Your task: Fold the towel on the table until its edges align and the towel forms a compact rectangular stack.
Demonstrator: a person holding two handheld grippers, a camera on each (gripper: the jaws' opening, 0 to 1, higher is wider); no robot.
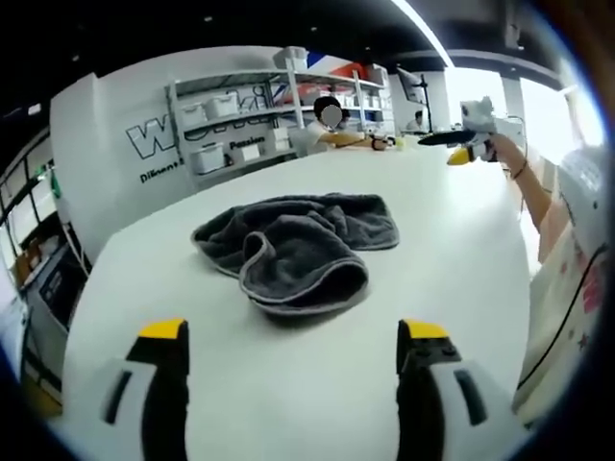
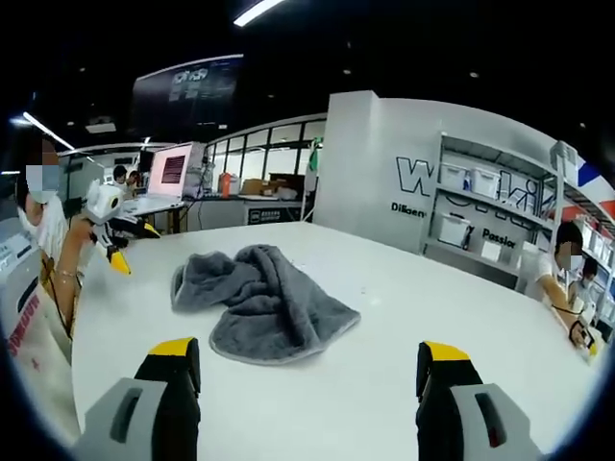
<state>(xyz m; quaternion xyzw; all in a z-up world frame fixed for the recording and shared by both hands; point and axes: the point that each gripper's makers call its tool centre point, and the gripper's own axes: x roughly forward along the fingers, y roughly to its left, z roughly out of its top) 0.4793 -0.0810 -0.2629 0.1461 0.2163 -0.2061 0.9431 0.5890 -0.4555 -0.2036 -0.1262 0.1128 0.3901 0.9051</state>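
Observation:
A dark grey towel point(image 1: 293, 250) lies crumpled in a loose heap on the white table point(image 1: 442, 240), one hemmed edge curled over at its near side. In the left gripper view my left gripper point(image 1: 293, 331) hovers just short of the towel, jaws wide apart and holding nothing. The right gripper point(image 1: 459, 142) shows far off at the upper right, in a hand. From the right gripper view the towel point(image 2: 259, 303) sits ahead of my right gripper point(image 2: 312, 351), which is open and empty. The left gripper point(image 2: 108, 238) enters at the left, above the table edge point(image 2: 86, 317).
A person in a white shirt point(image 1: 567, 279) stands at the table's right edge. Another person point(image 2: 562, 274) sits at the far side. Shelves with white bins point(image 1: 231, 125) line the wall behind. Bare tabletop surrounds the towel.

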